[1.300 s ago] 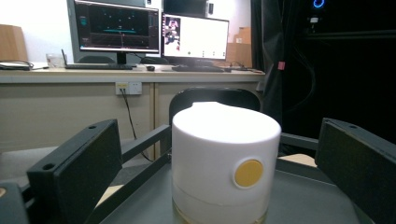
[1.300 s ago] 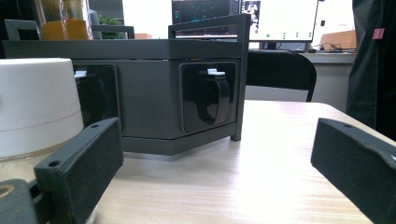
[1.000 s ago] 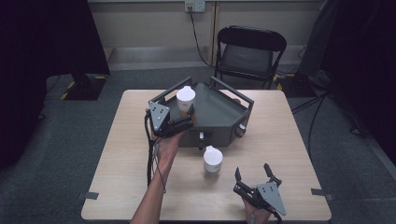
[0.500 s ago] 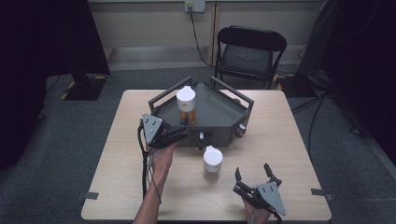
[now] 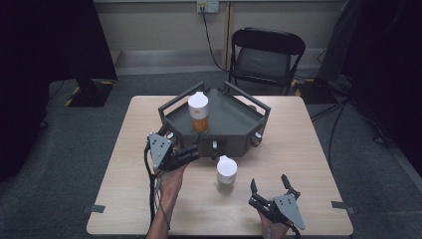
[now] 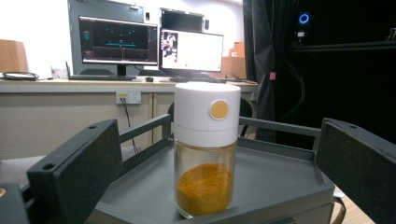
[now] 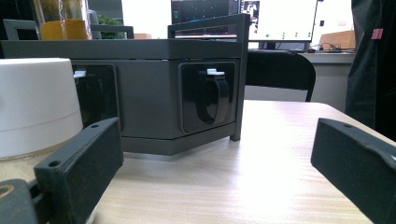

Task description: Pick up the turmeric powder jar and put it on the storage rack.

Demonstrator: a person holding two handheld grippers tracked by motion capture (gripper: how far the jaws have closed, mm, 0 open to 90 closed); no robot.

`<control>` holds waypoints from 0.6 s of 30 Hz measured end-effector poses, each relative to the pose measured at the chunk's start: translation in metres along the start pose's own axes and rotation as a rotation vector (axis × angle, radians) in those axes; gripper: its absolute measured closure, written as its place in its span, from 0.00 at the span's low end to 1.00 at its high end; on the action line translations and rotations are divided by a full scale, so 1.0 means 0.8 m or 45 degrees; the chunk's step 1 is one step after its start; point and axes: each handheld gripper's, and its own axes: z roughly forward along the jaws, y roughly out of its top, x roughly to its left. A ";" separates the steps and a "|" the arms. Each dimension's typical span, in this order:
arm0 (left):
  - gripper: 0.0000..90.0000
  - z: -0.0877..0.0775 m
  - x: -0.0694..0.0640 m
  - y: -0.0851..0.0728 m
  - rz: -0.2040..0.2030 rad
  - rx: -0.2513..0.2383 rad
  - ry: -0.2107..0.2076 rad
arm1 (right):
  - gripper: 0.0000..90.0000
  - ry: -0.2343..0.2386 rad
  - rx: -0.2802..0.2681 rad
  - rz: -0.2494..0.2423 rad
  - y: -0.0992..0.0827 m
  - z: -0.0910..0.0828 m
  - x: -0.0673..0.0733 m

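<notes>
Nearest to me, my right gripper (image 5: pixel 271 190) rests low at the front edge of the pale wooden counter (image 5: pixel 318 164), its jaws spread wide and holding nothing. Just ahead and to its left stands the short clear glass jar with a white domed lid (image 5: pixel 227 170), upright on the counter in front of the tray and touching neither gripper. Its long axis is vertical, so I judge a level approach from the side would suit it, and my right jaws are the nearer pair.

In the right gripper view that white lid (image 7: pixel 37 105) sits at the far left, off the centre line between the jaws, so I reckon a swing leftward comes before any closing.

Farther on, my left gripper (image 5: pixel 191 155) hovers by the front left corner of the dark grey angular metal tray with raised rails (image 5: pixel 234 127), jaws wide and empty, pointing toward the tall clear glass jar of orange powder with a white cap (image 5: pixel 198 112) that stands upright inside it.

The left gripper view shows that jar (image 6: pixel 205 149) centred between the jaws, near the tray's front edge, with an orange dot on its cap; the high view cannot show that dot, but it alone gives both jars' places at once.
</notes>
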 end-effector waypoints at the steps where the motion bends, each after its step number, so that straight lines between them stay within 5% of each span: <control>1: 0.00 -0.002 -0.001 -0.001 0.002 0.001 0.000 | 0.01 0.000 0.000 0.000 0.000 0.000 0.000; 18: 0.00 -0.038 -0.007 -0.022 -0.032 -0.010 0.038 | 0.01 0.000 -0.001 0.000 0.000 0.000 0.000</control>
